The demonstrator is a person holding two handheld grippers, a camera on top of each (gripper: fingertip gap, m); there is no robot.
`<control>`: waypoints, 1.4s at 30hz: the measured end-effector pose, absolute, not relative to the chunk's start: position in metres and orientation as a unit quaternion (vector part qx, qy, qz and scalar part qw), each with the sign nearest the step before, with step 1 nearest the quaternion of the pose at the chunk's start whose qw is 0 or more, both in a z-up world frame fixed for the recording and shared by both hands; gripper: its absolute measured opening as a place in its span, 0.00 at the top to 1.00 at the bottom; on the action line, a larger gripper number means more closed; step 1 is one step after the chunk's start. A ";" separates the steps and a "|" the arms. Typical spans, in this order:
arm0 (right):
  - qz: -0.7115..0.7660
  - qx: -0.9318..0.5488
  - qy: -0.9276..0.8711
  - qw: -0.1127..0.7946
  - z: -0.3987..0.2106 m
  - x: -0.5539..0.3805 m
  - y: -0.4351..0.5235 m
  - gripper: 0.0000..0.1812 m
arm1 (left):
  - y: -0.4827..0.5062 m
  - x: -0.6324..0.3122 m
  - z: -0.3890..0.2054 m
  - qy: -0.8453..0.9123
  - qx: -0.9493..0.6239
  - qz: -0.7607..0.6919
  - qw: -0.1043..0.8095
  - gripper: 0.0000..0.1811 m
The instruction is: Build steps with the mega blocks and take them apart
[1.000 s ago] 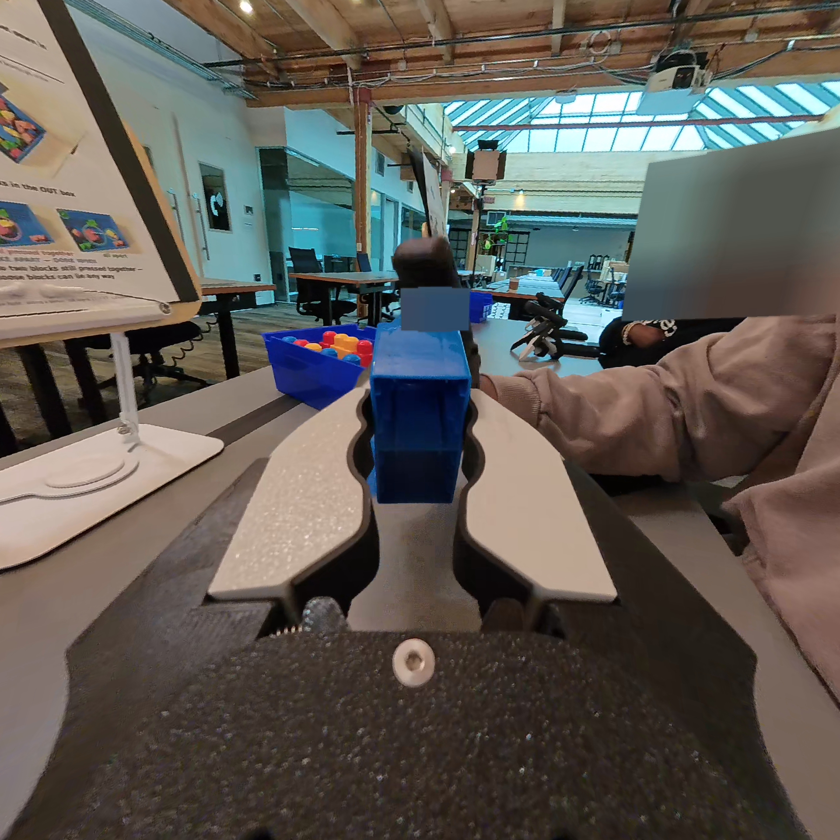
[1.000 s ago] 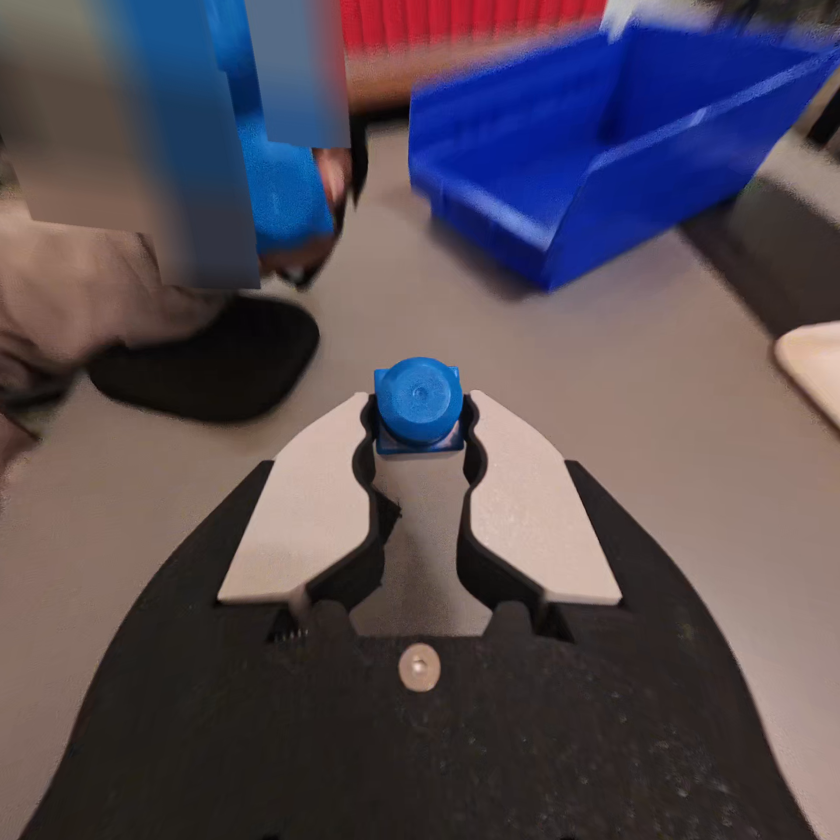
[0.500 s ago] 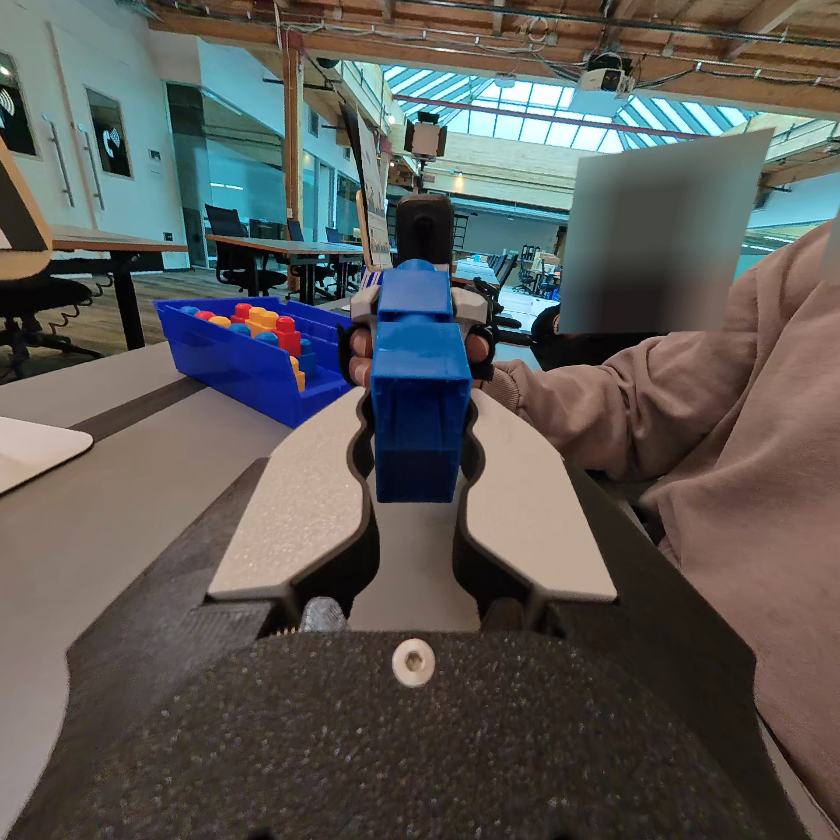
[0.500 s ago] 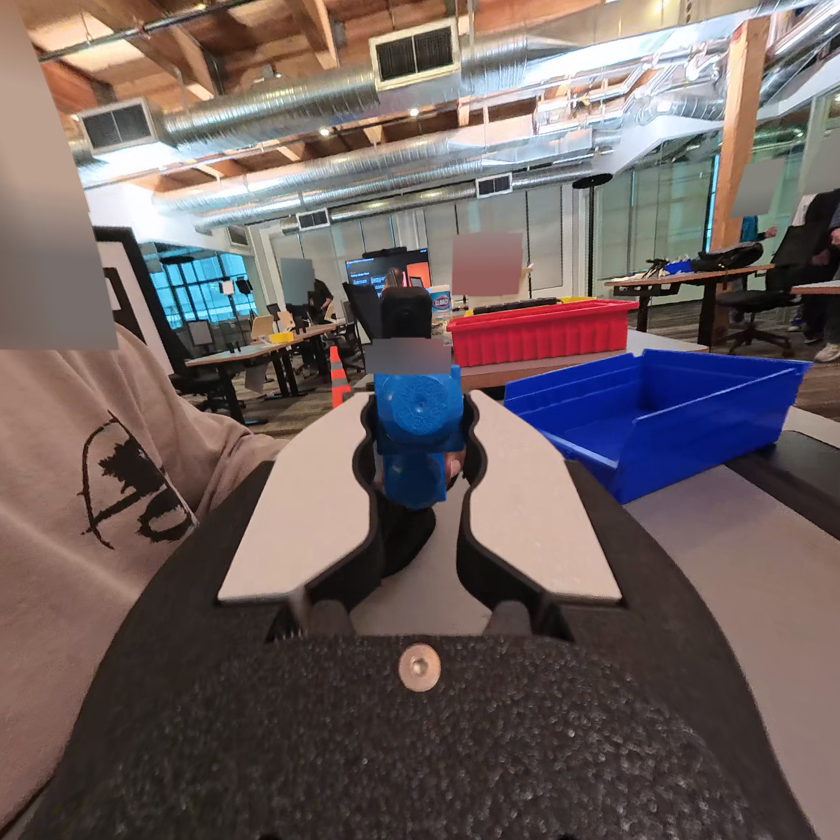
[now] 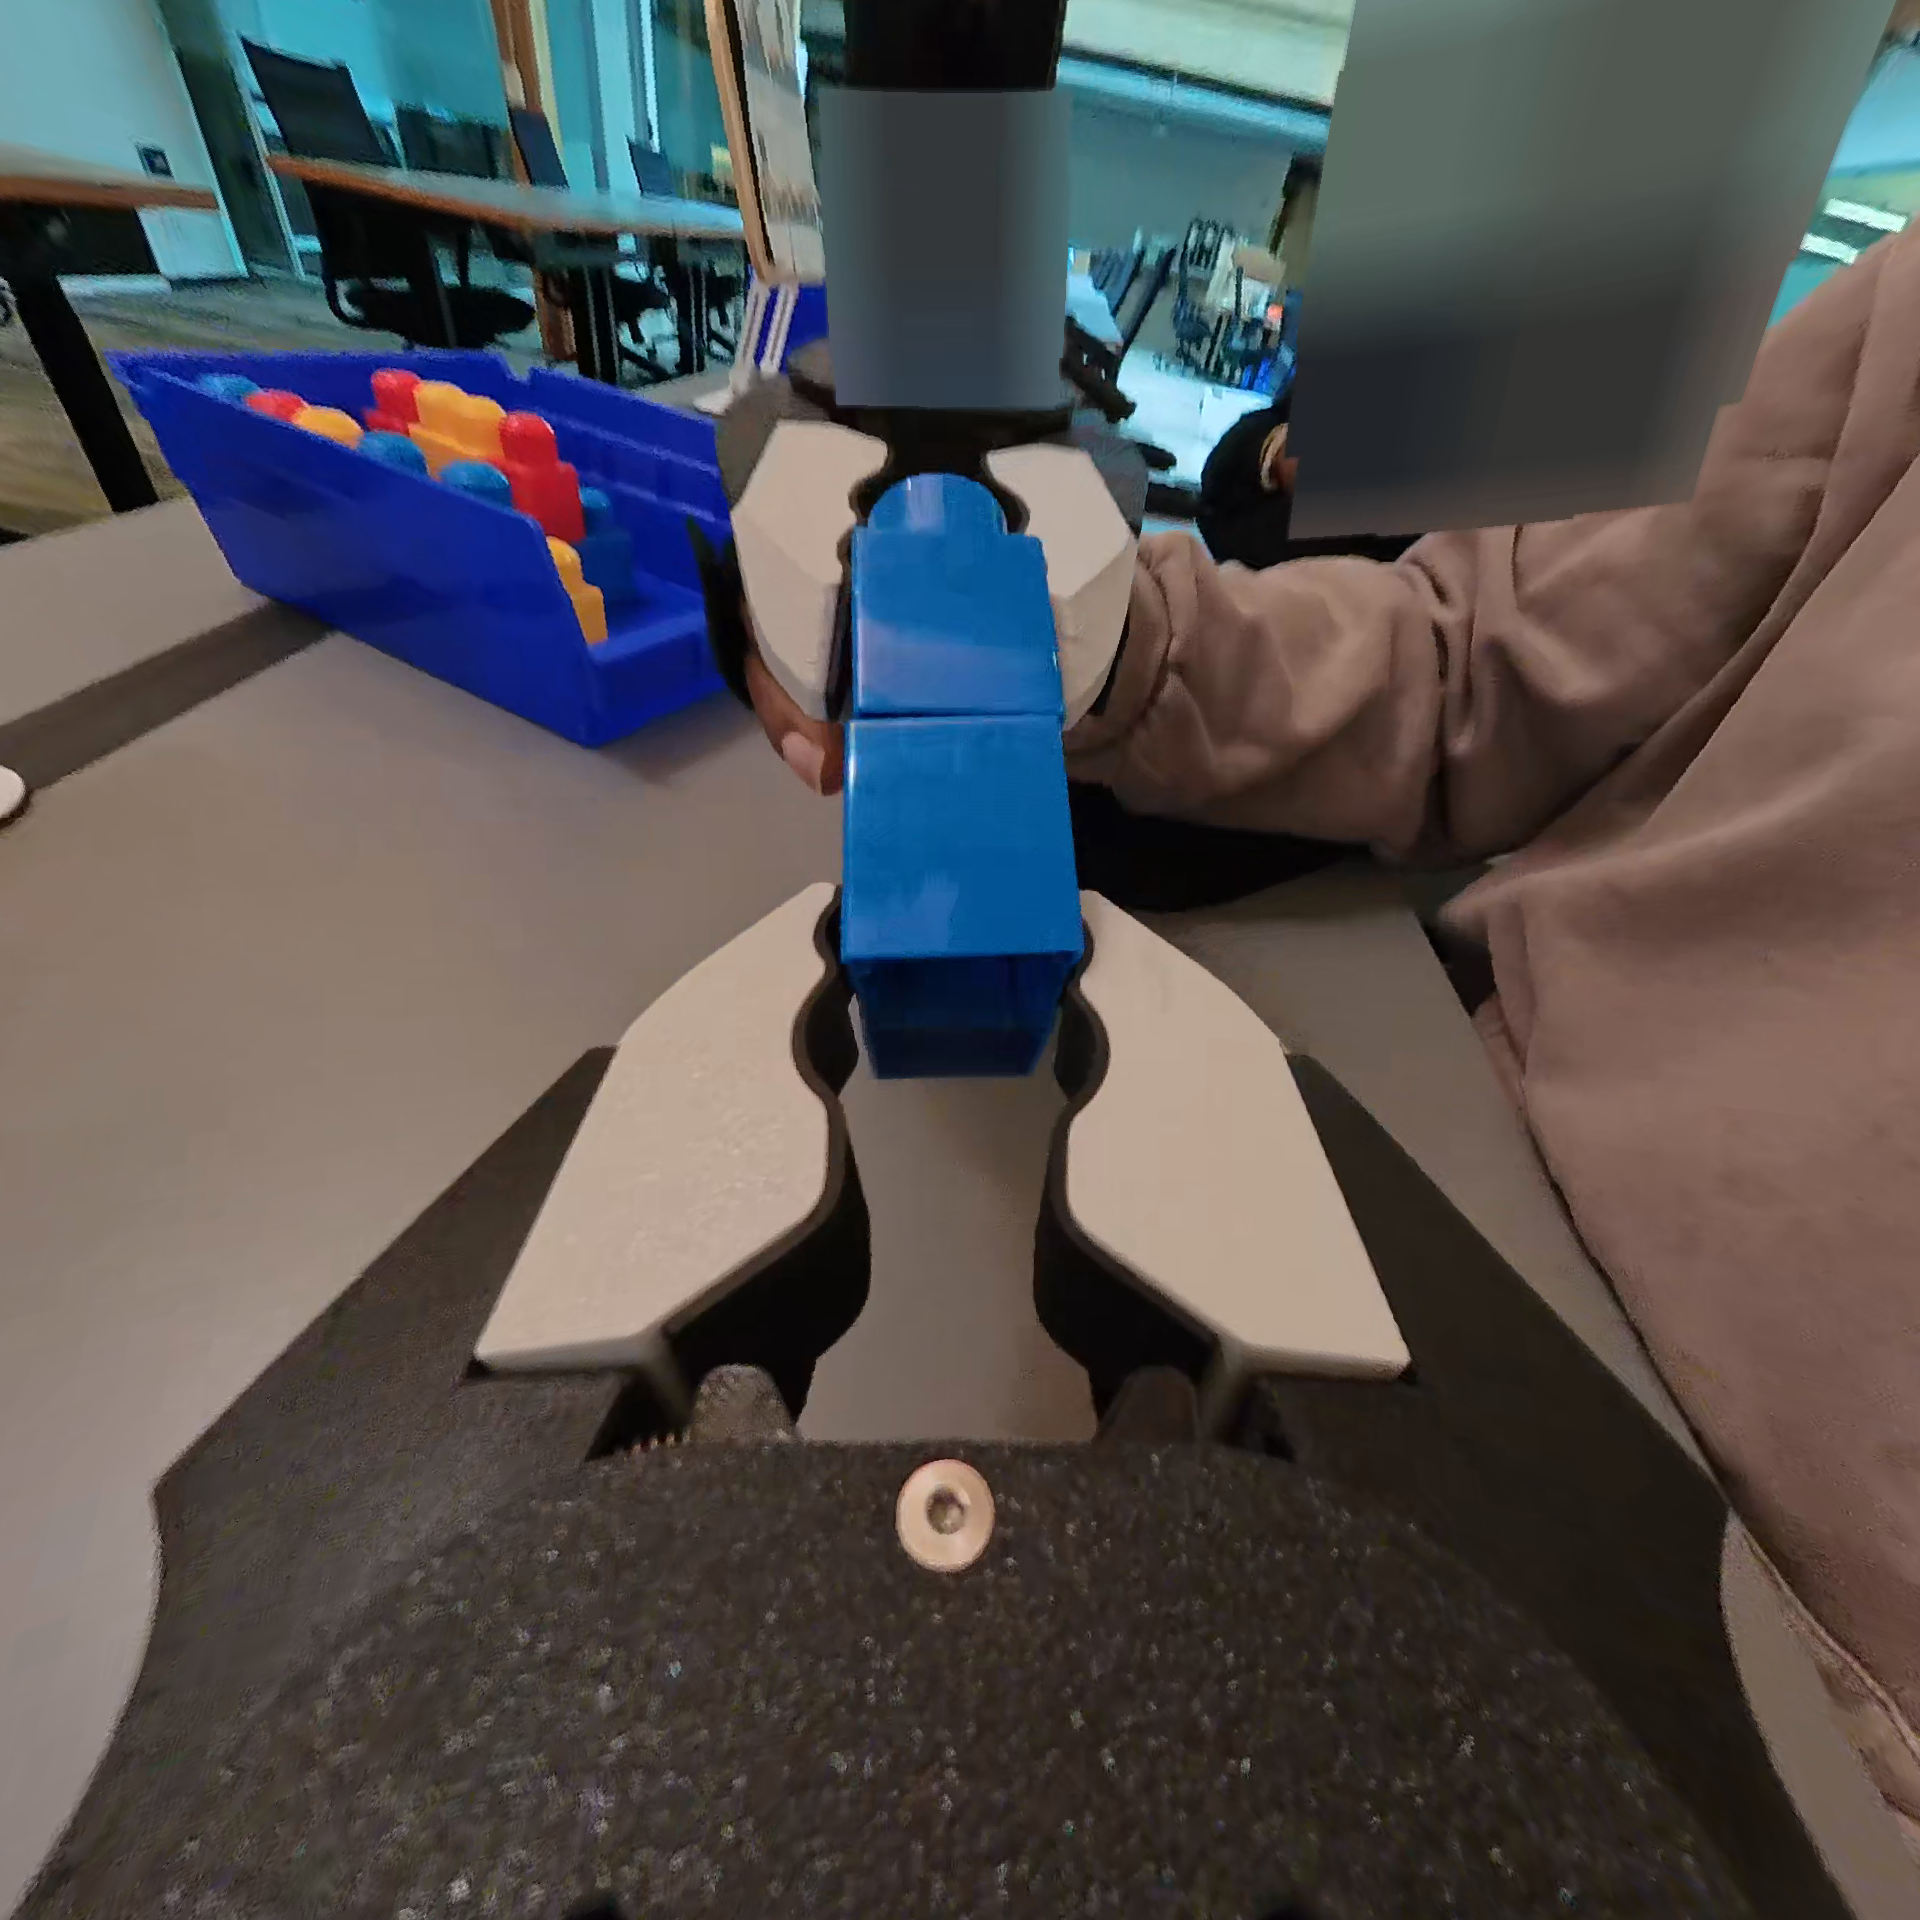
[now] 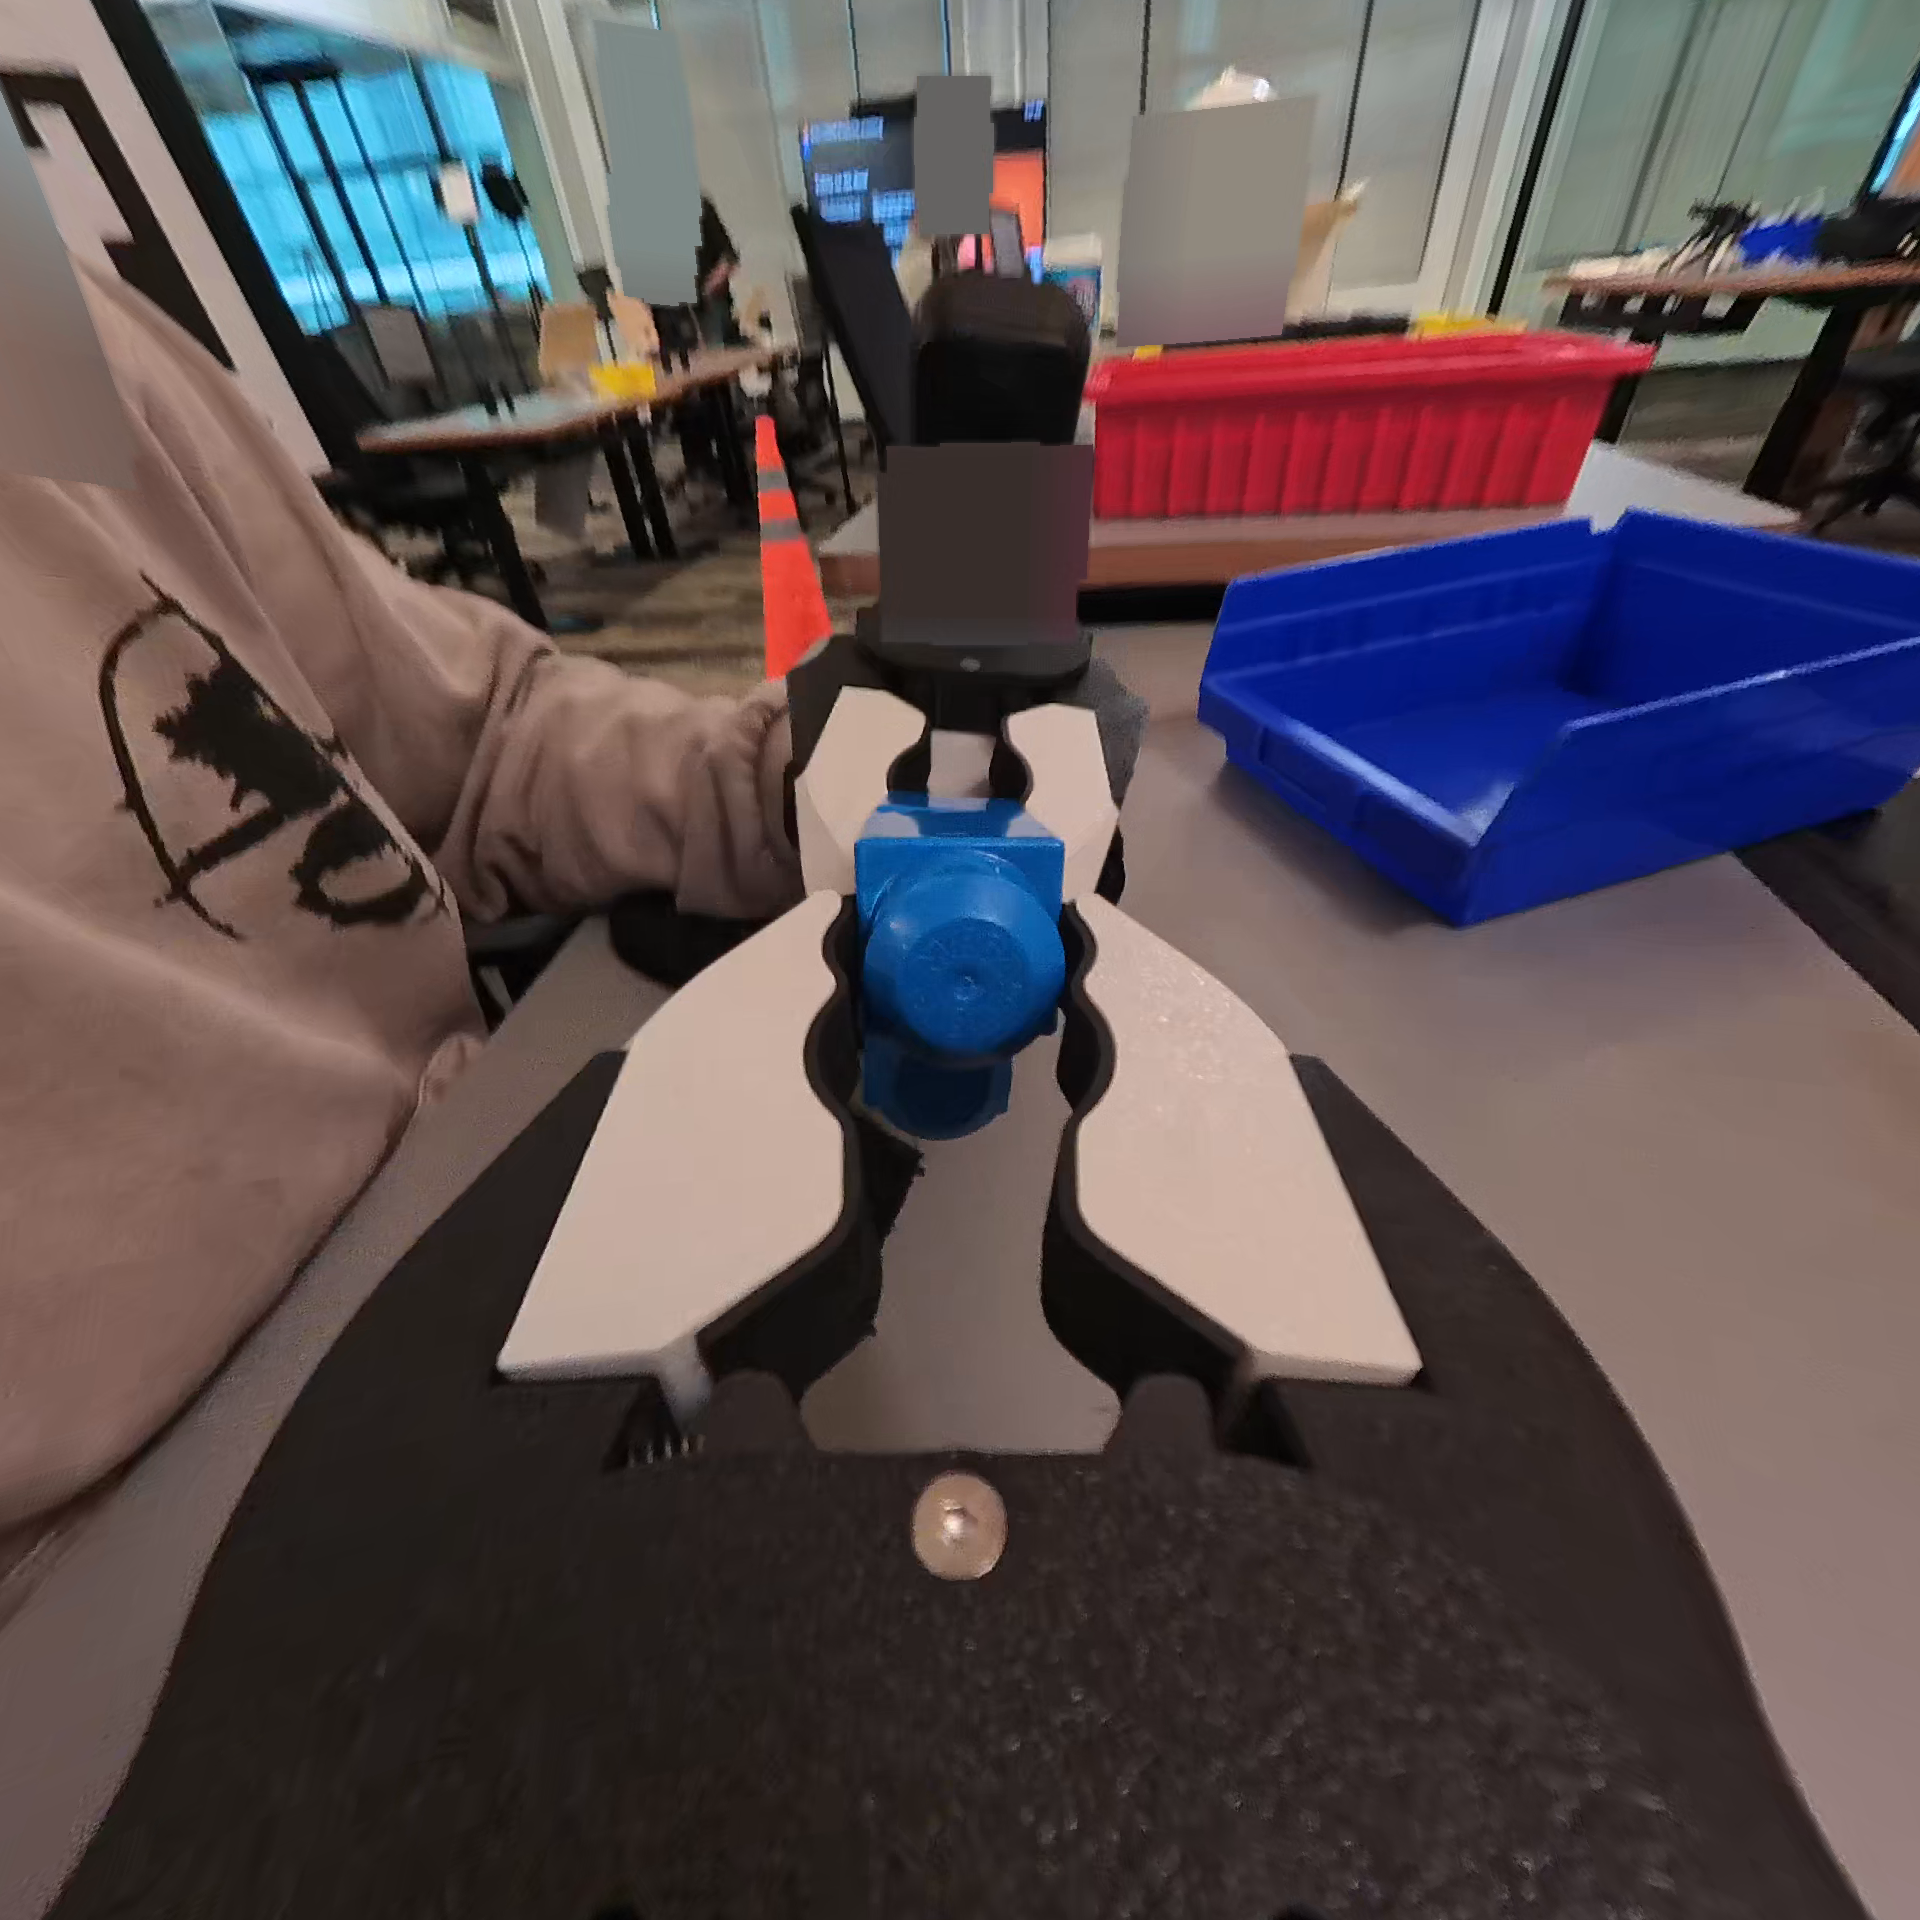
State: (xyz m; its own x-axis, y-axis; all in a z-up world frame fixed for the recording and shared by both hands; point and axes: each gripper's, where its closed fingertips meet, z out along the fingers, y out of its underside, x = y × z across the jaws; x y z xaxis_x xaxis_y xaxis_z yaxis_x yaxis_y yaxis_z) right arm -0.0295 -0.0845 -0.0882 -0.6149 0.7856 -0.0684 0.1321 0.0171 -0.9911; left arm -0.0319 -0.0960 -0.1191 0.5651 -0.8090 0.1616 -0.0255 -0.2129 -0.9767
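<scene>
Your left gripper [image 5: 956, 997] pinches one glossy blue plastic block [image 5: 958, 831]; your right gripper [image 6: 961, 987] pinches its studded blue plastic mate [image 6: 961, 977], joined end-to-end along the shared long axis.

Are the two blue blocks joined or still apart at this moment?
Joined, apparently: the near blue block in the left gripper meets the far blue block, held by the right gripper, with only a seam between.

Two joined blue blocks [image 5: 956, 790], two claws [image 5: 956, 997], two blue bins [image 5: 436, 582].

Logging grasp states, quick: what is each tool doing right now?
Left tool: shut on the near blue plastic block.
Right tool: shut on the far blue plastic block with a round stud.
</scene>
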 end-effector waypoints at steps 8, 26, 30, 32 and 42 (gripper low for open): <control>0.546 -0.373 -0.714 0.232 -0.116 -0.018 -0.081 0.80 | -0.093 -0.024 -0.138 0.327 -0.718 -0.320 0.525 0.80; 0.599 -0.372 -0.643 0.298 -0.084 0.001 -0.081 0.81 | -0.096 -0.012 -0.117 0.335 -0.675 -0.321 0.573 0.80; 0.598 -0.371 -0.645 0.298 -0.085 0.001 -0.081 0.81 | -0.096 -0.012 -0.119 0.339 -0.679 -0.309 0.573 0.80; 0.593 -0.371 -0.649 0.301 -0.086 0.001 -0.081 0.81 | -0.095 -0.011 -0.121 0.342 -0.682 -0.304 0.570 0.80; 0.586 -0.371 -0.652 0.308 -0.089 0.001 -0.080 0.81 | -0.094 -0.012 -0.125 0.348 -0.689 -0.284 0.569 0.80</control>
State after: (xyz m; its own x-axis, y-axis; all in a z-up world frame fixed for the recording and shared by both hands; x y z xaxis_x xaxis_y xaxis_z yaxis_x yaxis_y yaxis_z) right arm 0.0008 -0.0797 -0.0889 -0.5352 0.8441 -0.0340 0.1233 0.0382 -0.9916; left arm -0.0117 -0.0936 -0.1251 0.5969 -0.8023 -0.0046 -0.1560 -0.1105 -0.9816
